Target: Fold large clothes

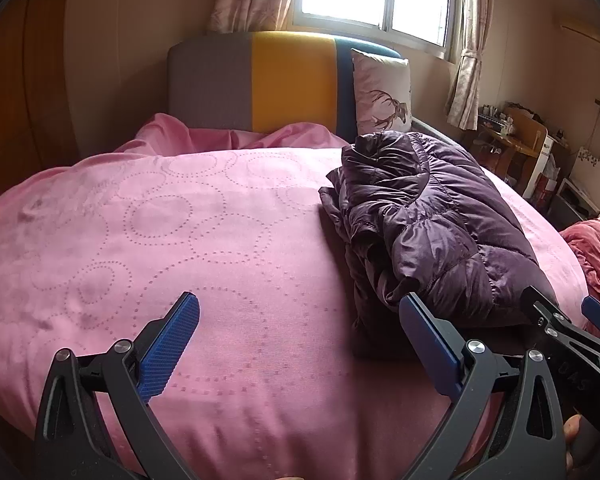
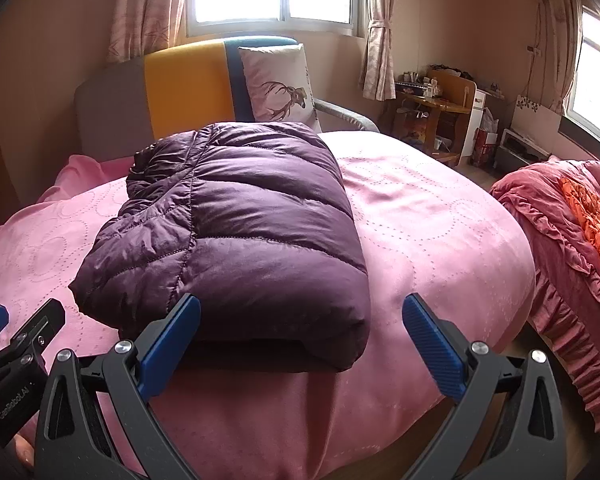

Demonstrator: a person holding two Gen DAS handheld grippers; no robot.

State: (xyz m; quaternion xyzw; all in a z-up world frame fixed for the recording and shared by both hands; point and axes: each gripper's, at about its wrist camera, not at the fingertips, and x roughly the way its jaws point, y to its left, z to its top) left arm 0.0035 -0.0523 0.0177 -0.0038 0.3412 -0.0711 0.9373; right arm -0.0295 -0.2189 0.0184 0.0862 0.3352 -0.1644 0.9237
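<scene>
A dark purple puffer jacket (image 1: 424, 224) lies folded into a thick bundle on the pink bedspread (image 1: 180, 240). In the right wrist view the jacket (image 2: 236, 232) fills the middle, its folded edge facing me. My left gripper (image 1: 300, 320) is open above the bedspread, to the left of the jacket, holding nothing; its right finger stands just before the jacket's near corner. My right gripper (image 2: 300, 320) is open in front of the jacket's near edge, holding nothing. In the left wrist view the right gripper (image 1: 560, 320) shows at the right edge; the left gripper (image 2: 16, 336) shows at the left of the right wrist view.
A grey, yellow and blue headboard (image 1: 260, 84) stands at the far end with a deer-print pillow (image 2: 280, 84) against it. A red ruffled quilt (image 2: 572, 240) lies right of the bed. A wooden desk (image 2: 436, 108) with clutter stands by the far wall under curtained windows.
</scene>
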